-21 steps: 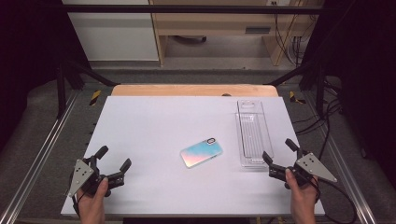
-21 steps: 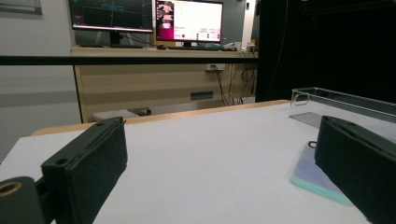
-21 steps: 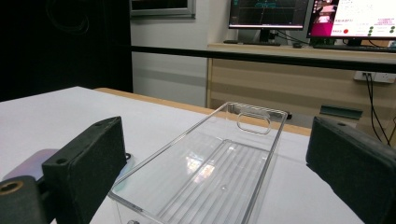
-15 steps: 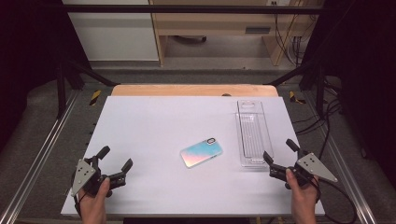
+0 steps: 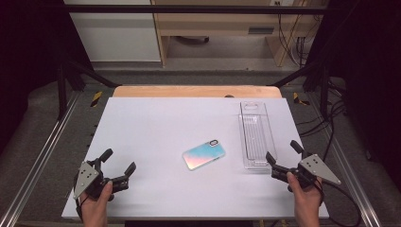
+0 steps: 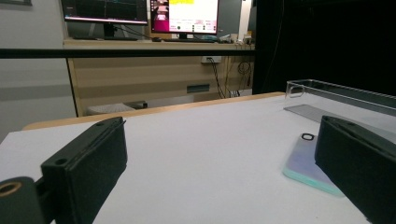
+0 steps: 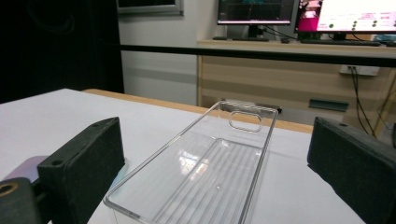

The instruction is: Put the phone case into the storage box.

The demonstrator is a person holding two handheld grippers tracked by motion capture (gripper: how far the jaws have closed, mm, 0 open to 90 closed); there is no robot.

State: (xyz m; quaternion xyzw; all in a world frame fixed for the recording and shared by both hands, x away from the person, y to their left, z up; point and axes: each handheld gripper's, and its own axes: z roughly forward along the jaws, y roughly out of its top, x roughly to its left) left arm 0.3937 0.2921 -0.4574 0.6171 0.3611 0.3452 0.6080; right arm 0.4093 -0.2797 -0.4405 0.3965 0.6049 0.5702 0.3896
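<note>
Nothing moved; pastel iridescent phone [image 5: 204, 155] lies flat.

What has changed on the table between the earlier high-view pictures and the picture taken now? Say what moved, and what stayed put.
Nothing has visibly changed. The left tongs and right tongs rest open at the near corners of the table, holding nothing. The phone lies flat mid-table, and the clear tray stands to its right, both untouched.

Clear tray [image 7: 205, 182] between spread jaws, untouched
</note>
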